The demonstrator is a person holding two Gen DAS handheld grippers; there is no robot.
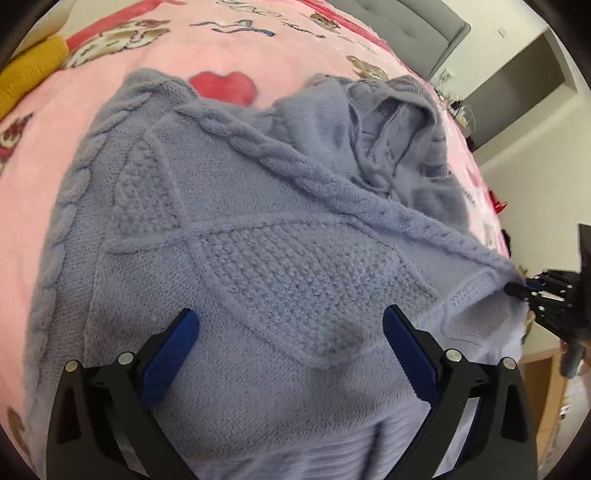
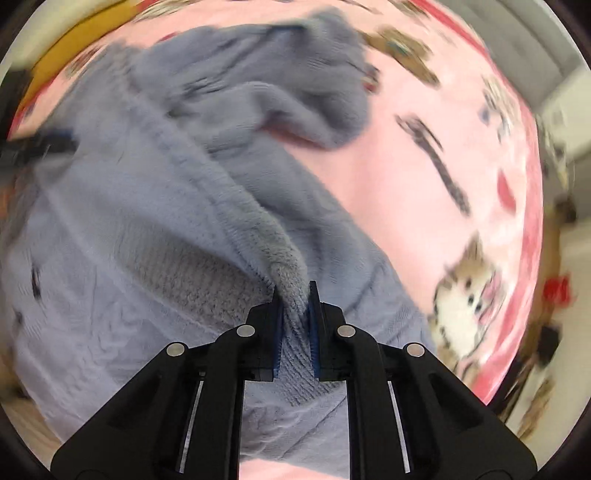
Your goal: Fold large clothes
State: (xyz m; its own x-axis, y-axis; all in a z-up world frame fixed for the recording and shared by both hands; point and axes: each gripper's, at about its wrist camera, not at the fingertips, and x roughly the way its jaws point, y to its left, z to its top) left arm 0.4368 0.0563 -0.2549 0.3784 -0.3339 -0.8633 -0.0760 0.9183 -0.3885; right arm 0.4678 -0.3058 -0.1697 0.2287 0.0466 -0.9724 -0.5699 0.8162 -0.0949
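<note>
A lavender cable-knit sweater (image 1: 236, 236) lies spread on a pink blanket, its far right part crumpled. My left gripper (image 1: 290, 321) is open and empty just above the sweater's near part. My right gripper (image 2: 293, 295) is shut on a pinched ridge of the sweater (image 2: 288, 269) near its edge. It also shows in the left wrist view (image 1: 517, 288), at the sweater's right corner. The right wrist view is blurred by motion. The left gripper shows there as a dark blur (image 2: 40, 144) at the far left.
The pink blanket (image 1: 122, 85) with cartoon cats and red hearts covers the bed. A yellow cushion (image 1: 29, 70) lies at the far left. A grey headboard (image 1: 417, 26) and a wall niche stand beyond. Floor and furniture lie to the right.
</note>
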